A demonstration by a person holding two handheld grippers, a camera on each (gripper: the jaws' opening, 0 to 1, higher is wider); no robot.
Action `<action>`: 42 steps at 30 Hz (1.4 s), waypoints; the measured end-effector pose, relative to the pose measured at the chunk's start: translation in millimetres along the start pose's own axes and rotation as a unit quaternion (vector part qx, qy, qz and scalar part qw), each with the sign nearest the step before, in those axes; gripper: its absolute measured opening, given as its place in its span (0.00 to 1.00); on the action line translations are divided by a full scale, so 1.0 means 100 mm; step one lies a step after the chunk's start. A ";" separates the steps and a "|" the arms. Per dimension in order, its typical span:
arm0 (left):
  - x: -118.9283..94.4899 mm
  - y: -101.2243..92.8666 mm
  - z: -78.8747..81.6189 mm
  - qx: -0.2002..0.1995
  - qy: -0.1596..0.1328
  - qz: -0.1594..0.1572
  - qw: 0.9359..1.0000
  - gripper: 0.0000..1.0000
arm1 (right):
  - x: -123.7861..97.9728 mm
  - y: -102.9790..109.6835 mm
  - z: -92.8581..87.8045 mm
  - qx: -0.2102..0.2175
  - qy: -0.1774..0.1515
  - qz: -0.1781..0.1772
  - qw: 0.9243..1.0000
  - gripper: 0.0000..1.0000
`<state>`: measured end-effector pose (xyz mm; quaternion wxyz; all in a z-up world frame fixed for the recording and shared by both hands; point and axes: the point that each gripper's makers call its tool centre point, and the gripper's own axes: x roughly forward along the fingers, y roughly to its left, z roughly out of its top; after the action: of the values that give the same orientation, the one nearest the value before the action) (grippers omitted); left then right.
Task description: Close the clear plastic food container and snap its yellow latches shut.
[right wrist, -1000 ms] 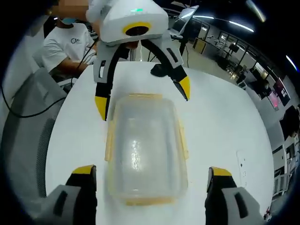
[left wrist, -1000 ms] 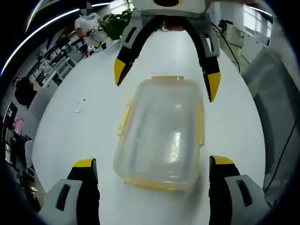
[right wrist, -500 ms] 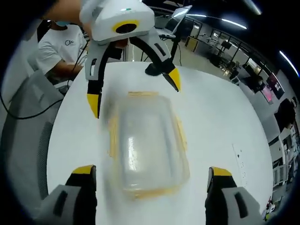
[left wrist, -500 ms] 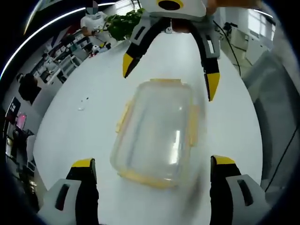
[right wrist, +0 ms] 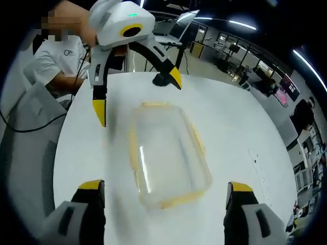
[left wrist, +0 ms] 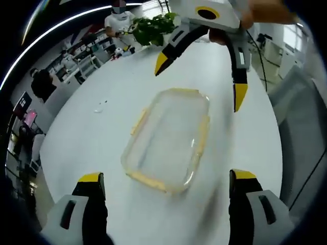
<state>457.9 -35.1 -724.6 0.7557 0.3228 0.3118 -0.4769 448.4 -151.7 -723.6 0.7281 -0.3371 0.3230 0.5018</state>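
Container [left wrist: 168, 139] now further from jaws.

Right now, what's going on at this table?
A person holds two grippers over a clear container with yellow latches on a white table. The left gripper and right gripper face each other across it, jaws spread wide, neither touching it. The lid appears to be on; whether the latches are snapped is unclear.

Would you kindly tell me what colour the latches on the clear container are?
Yellow; the latches on the container show best in the right gripper view.
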 end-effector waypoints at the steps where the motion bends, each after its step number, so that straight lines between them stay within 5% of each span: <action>1: -0.01 -0.01 0.01 -0.002 -0.002 0.001 1.000 0.99 | -0.01 0.01 0.00 0.004 -0.001 -0.001 1.000 0.99; 25: -0.42 -0.53 0.02 -0.045 -0.040 0.039 0.997 0.99 | -0.41 0.38 -0.01 0.039 -0.046 -0.048 0.997 0.99; 42: -0.82 -1.11 0.01 -0.080 -0.069 0.070 0.992 0.99 | -0.85 0.97 -0.09 0.039 -0.093 -0.076 0.992 0.98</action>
<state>326.6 -30.8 -681.4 0.8305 0.2488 0.2722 -0.4175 331.0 -176.7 -675.6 0.8037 -0.2843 0.2461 0.4611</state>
